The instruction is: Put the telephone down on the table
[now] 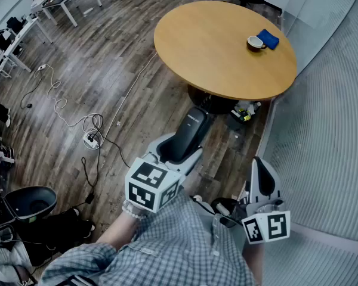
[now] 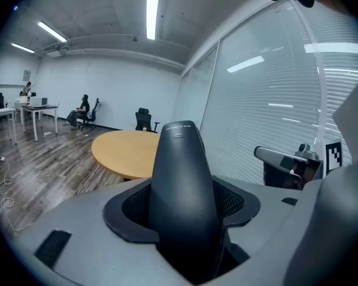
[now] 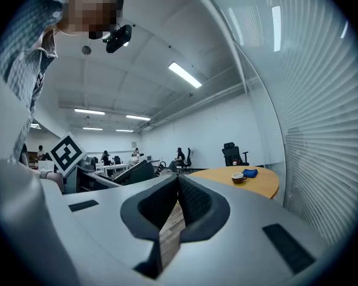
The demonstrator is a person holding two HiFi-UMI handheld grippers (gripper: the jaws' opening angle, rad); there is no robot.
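My left gripper (image 1: pixel 182 151) is shut on a black telephone handset (image 1: pixel 190 134), gripped at its lower part. The handset points up and away toward a round wooden table (image 1: pixel 215 46), and it is over the wood floor, short of the table's edge. In the left gripper view the handset (image 2: pixel 180 177) stands upright between the dark pads, with the table (image 2: pixel 122 148) behind it. Low by the person's side, my right gripper (image 1: pixel 264 174) has its jaws together and nothing between them; the right gripper view shows the pads (image 3: pixel 194 198) meeting at their tips.
A cup (image 1: pixel 255 43) and a blue cloth (image 1: pixel 268 39) sit at the table's far right. Small items (image 1: pixel 244 111) lie under the table by its base. A power strip with cables (image 1: pixel 90 139) lies on the floor at left. A glass wall with blinds (image 1: pixel 334 130) runs along the right.
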